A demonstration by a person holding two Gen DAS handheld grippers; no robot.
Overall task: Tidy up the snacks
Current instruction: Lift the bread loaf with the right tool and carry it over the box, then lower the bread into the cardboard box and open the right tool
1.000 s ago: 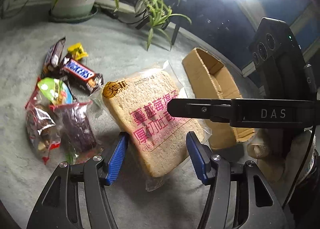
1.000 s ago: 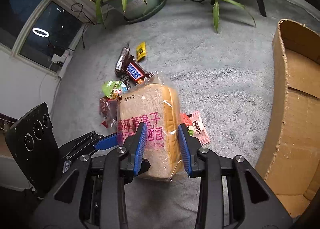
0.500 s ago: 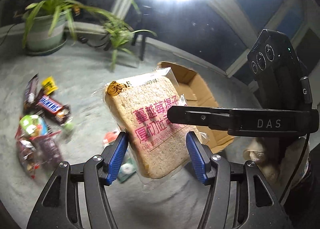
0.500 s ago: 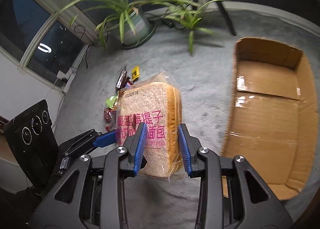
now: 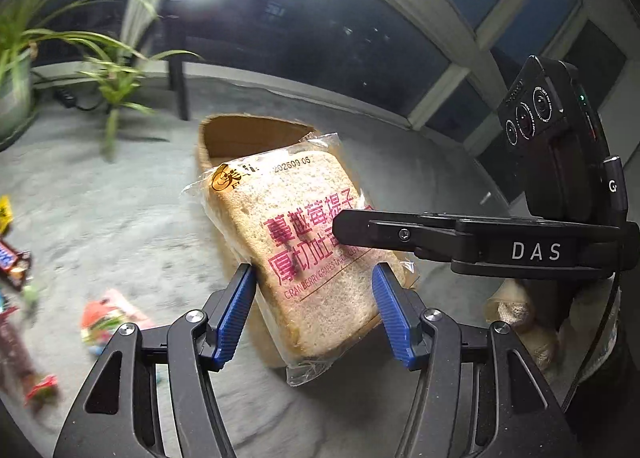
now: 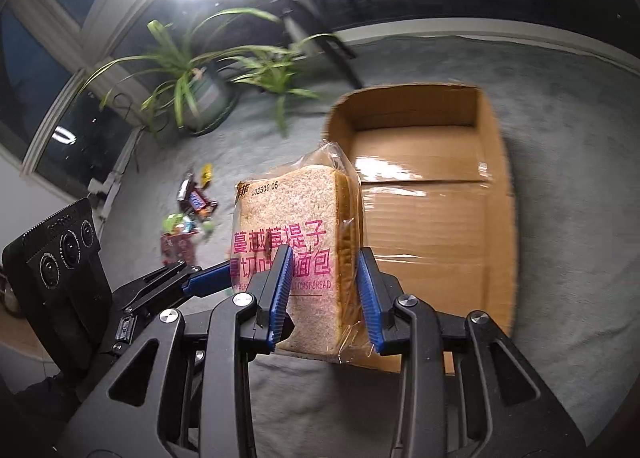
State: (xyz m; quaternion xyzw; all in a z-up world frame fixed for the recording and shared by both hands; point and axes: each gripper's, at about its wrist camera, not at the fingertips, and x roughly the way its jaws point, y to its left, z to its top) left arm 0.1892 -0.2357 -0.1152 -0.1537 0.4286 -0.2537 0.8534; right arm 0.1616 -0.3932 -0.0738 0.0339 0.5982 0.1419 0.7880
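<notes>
Right hand-held gripper (image 6: 324,294) clamps upright bread pack (image 6: 298,242), seemingly tilted.

Potted spider plants (image 6: 188,74), grey carpet (image 6: 560,106), window (image 5: 440,38)

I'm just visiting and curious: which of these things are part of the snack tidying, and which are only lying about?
Part of the job:
- bagged toast bread, gripped by the right gripper
- cardboard box
- loose snacks on the carpet

Just there:
- potted plants
- power cable

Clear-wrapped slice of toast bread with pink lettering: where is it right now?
The clear-wrapped toast bread is in the air, clamped by the right gripper, at the near left edge of the open brown cardboard box; the left gripper brackets it.
</notes>
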